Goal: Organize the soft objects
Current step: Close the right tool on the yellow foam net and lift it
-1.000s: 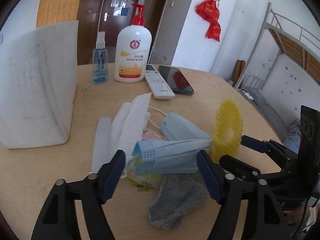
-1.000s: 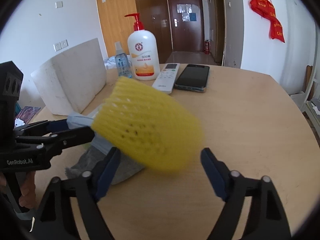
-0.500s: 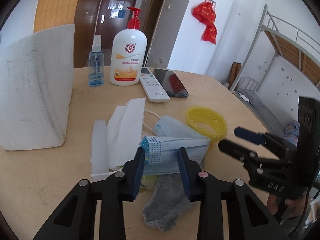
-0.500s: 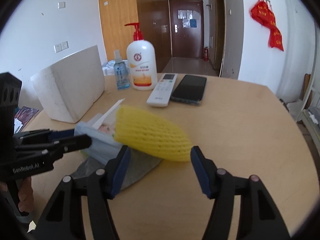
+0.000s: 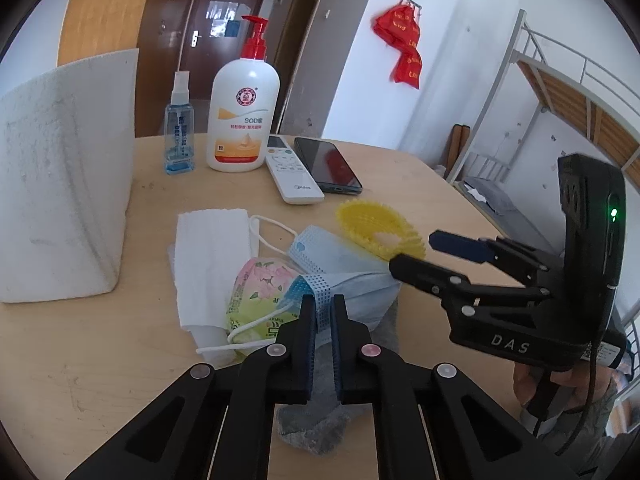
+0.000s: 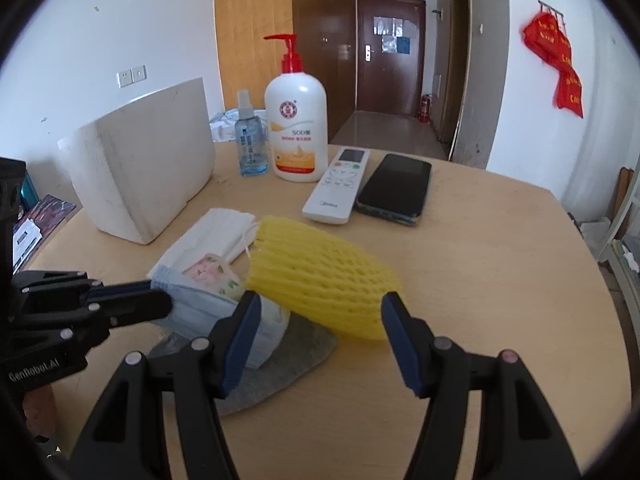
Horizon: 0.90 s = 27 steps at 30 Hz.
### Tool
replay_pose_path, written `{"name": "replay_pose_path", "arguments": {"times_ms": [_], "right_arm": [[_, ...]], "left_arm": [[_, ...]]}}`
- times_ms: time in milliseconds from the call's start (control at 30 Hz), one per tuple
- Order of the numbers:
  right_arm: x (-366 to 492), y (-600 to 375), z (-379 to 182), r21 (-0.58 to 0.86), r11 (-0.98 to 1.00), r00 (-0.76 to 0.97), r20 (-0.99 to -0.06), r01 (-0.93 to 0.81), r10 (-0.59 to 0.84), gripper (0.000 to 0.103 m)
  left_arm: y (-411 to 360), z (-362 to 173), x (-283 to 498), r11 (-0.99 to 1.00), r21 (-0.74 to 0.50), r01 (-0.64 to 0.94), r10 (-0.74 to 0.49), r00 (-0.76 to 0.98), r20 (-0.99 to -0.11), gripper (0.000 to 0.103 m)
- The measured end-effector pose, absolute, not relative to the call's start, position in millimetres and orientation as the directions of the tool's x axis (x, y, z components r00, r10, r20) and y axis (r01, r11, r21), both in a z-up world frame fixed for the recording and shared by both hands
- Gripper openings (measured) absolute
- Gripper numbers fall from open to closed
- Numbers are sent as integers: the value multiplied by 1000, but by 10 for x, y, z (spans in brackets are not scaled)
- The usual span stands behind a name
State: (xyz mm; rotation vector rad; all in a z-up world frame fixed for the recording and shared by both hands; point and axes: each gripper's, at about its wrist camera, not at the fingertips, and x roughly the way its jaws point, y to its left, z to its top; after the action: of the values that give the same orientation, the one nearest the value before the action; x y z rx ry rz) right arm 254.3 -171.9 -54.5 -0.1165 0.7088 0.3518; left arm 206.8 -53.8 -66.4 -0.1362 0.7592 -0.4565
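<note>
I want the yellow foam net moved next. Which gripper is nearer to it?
Right. The right gripper is open with the foam net just ahead between its fingers. The left gripper is beside it, shut on the blue mask.

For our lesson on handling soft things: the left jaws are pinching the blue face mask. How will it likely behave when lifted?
The blue face mask is thin pleated cloth, so it will probably droop from the left gripper. It looks light for its size. Its ear loop lies over the floral tissue pack and might drag it along.
</note>
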Motion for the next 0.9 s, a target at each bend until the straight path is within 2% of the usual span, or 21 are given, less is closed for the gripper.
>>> {"name": "replay_pose_path", "arguments": {"times_ms": [100, 367, 433, 467, 500, 567, 700, 900], "right_arm": [[2538, -1683, -491, -6, 931, 711, -648, -364, 274, 77], [2761, -1524, -522, -62, 921, 684, -689, -385, 240, 77], [2825, -1515, -550, -67, 927, 683, -696, -369, 222, 60], [2835, -1517, -552, -74, 929, 687, -695, -363, 213, 39], [2833, -1529, -546, -77, 932, 695, -688, -354, 207, 28], [2854, -1567, -566, -66, 936, 679, -706, -345, 200, 18], [2819, -1659, -543, -18, 944, 682, -696, -330, 225, 14], [2716, -1839, -415, 67, 947, 708, -648, -313, 280, 14]], "left_arm": [[-554, -658, 2053, 892, -275, 359, -449, 630, -634, 6], [-571, -671, 2049, 890, -270, 368, -452, 627, -635, 6], [-567, -671, 2051, 890, -270, 367, -452, 627, -634, 6], [-566, -672, 2050, 891, -270, 366, -450, 628, -634, 6], [-563, -675, 2053, 891, -272, 364, -451, 627, -635, 6], [-559, -666, 2045, 891, -273, 362, -450, 632, -631, 6], [-548, -636, 2005, 899, -256, 356, -435, 657, -616, 6], [-532, -574, 1962, 895, -261, 362, -444, 672, -593, 4]]}}
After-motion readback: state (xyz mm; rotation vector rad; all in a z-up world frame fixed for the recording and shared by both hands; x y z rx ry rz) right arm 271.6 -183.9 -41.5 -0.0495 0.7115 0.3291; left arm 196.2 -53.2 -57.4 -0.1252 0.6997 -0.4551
